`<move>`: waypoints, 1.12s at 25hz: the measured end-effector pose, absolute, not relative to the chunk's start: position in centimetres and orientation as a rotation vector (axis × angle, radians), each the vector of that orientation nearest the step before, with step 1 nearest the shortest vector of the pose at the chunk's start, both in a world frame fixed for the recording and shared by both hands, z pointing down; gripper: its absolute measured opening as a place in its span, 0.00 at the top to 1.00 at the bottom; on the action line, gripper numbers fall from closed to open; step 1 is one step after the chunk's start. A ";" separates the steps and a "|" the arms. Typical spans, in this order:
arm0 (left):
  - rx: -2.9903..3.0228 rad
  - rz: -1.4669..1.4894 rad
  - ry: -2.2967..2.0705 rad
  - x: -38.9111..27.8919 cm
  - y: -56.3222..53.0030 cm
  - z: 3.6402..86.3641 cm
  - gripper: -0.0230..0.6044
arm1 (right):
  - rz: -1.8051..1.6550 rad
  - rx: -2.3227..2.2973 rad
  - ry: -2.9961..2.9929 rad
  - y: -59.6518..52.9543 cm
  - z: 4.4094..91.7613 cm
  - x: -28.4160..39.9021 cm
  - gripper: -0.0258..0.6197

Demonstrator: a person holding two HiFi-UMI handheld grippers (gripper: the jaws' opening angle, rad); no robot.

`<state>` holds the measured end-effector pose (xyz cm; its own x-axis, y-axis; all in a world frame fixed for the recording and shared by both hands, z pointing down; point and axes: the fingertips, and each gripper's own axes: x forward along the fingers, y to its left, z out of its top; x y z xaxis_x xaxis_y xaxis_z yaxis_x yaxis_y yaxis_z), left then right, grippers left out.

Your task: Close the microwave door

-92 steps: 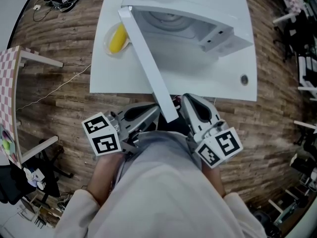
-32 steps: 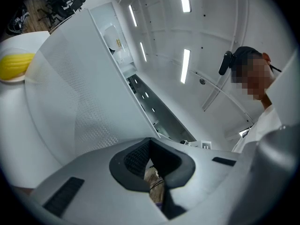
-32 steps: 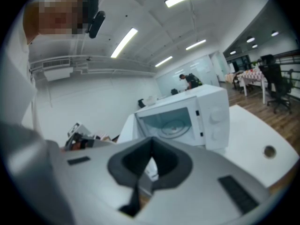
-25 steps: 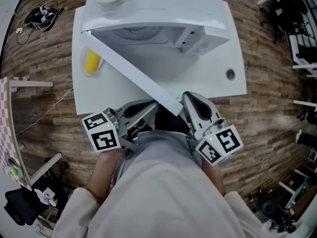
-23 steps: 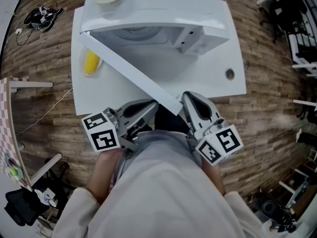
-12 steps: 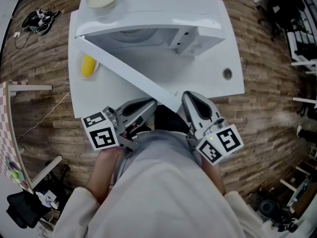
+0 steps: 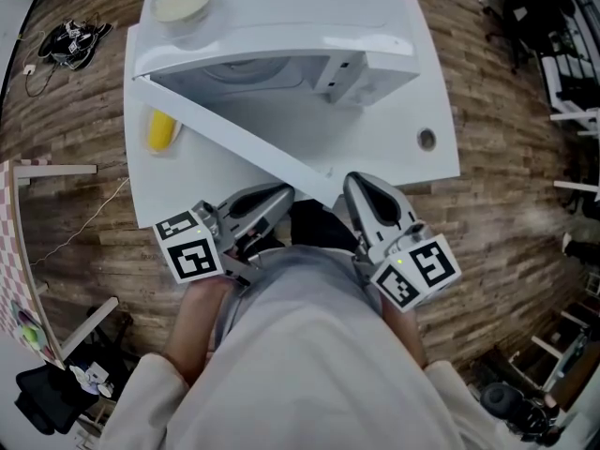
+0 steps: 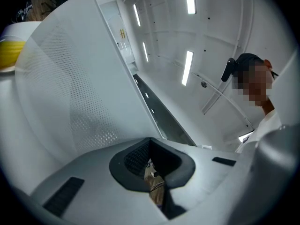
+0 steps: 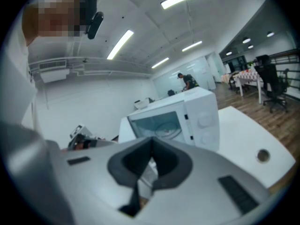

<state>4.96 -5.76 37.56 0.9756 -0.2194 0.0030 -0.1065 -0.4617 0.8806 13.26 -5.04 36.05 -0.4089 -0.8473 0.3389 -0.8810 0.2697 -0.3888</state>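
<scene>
The white microwave stands on a white table with its door open, hinged at the left and slanting toward me. The door's free end lies between my two grippers. My left gripper is shut and empty just left of that end; in the left gripper view the door's perforated panel fills the space close ahead of the left gripper. My right gripper is shut and empty just right of the door's end. The right gripper view shows the microwave with its cavity open beyond the right gripper.
A yellow item lies on the table left of the door, also the yellow item in the left gripper view. A bowl sits on top of the microwave. A round cable hole is at the table's right. Wooden floor surrounds the table.
The door now slants at a narrower angle to the microwave front than 3.7 s ago. Over the last second it crept a little further. Both grippers stay at its free end.
</scene>
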 end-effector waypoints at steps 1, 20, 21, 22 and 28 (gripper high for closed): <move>2.053 -0.134 -0.228 5.0 -5.8 37.5 0.94 | 0.819 1.673 -2.451 -5.1 36.0 13.4 0.93; 2.046 -0.145 -0.225 5.4 -6.4 37.6 0.94 | 0.822 1.675 -2.443 -5.2 36.2 13.9 0.93; 2.044 -0.147 -0.225 5.5 -6.5 37.6 0.94 | 0.823 1.676 -2.440 -5.2 36.2 14.1 0.93; 2.043 -0.148 -0.225 5.7 -6.6 37.6 0.94 | 0.825 1.676 -2.437 -5.3 36.2 14.3 0.93; 2.045 -0.144 -0.245 5.9 -7.2 37.9 0.94 | 0.823 1.671 -2.444 -5.7 36.2 14.5 0.93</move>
